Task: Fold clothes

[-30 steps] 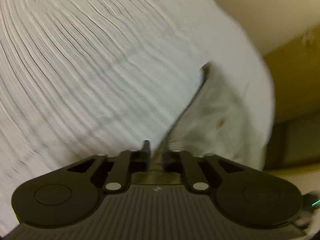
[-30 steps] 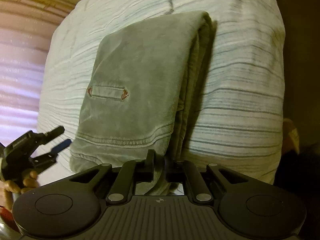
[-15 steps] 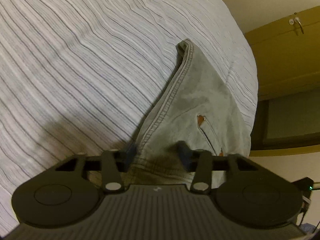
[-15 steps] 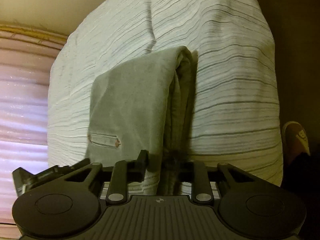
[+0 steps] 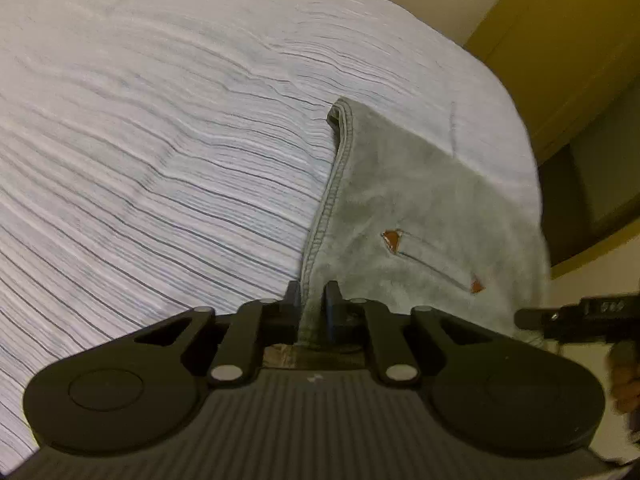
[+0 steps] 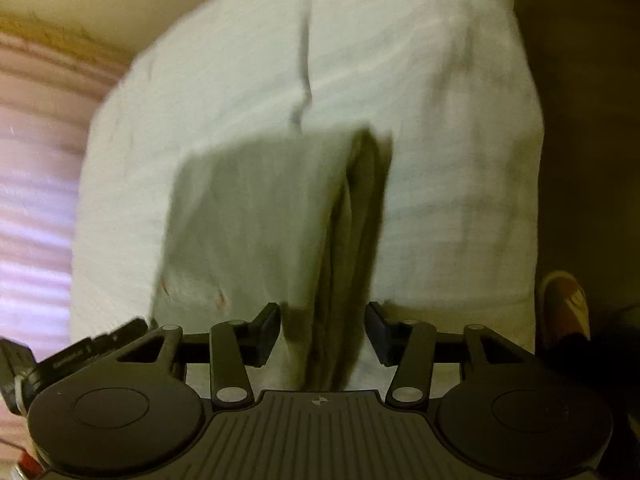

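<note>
On the left, the striped bed sheet (image 5: 160, 160) lies bare and rippled; the folded grey trousers (image 5: 420, 216) rest on it toward the bed's right-hand corner, near the yellow cupboard (image 5: 560, 40). The left tongs (image 5: 312, 294) pinch the stitched hem edge of the trousers, the seam running straight up from between the nearly closed jaws. That grip seems meant to fix this edge so the stack can be squared or dragged without its layers sliding apart. Further right, the welt pocket (image 5: 434, 258) with its brown corner tabs faces up, and the other tool pokes in at the frame's edge.

In the right wrist view (badly blurred), the right tongs (image 6: 322, 330) stand spread around the thick folded side of the trousers (image 6: 256, 216), whose layers show as dark creases between the fingers; the pads do not appear to press on the cloth. A shoe (image 6: 564, 300) sits on the floor past the bed's right edge.

Against the earlier frames: the left jaws have just been closing, from straddling the hem half a second back to clamping it now, and the pocket sits more squarely in view. The right jaws have just been opening, letting go of the fold they had pinched, with the cloth still between them.
</note>
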Tool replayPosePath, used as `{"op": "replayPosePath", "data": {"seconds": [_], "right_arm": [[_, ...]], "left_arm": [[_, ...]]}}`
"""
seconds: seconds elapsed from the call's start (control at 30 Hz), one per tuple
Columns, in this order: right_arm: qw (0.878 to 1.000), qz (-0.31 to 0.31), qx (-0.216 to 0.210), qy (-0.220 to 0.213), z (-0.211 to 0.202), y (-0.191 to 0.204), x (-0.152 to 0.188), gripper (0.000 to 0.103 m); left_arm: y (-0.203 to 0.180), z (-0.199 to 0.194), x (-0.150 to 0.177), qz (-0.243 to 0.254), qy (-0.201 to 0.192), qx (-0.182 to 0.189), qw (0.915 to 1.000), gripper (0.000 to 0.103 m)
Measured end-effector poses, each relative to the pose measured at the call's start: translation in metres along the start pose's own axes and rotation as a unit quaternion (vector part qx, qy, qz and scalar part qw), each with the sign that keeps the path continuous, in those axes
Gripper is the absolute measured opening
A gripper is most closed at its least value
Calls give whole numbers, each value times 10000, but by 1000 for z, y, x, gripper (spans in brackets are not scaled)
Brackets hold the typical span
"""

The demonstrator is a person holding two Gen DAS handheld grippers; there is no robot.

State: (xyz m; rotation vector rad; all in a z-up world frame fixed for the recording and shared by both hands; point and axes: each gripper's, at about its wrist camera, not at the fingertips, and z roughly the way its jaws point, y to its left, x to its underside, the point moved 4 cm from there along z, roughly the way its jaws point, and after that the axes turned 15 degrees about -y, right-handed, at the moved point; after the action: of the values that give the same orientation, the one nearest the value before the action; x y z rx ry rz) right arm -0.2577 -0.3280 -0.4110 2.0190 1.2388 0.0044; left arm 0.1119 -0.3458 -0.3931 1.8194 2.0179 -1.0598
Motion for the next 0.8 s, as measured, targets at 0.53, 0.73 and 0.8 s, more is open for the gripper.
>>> {"op": "replayPosePath", "data": {"seconds": [0.53,0.73,0.8], "right_arm": [[9989,-389,202,-163,40,-6,-7,38],[9979,-590,163,-217,23,3,-24,39],[9987,-329,61,-379,15,1,-38,39]], "left_arm": [[-8,56,-29,-348,-66,209,9992,5],[-42,56,-20,1314,-295,-239,9906,8],[-41,58,-30,991,-258,-156,9946,11]]}}
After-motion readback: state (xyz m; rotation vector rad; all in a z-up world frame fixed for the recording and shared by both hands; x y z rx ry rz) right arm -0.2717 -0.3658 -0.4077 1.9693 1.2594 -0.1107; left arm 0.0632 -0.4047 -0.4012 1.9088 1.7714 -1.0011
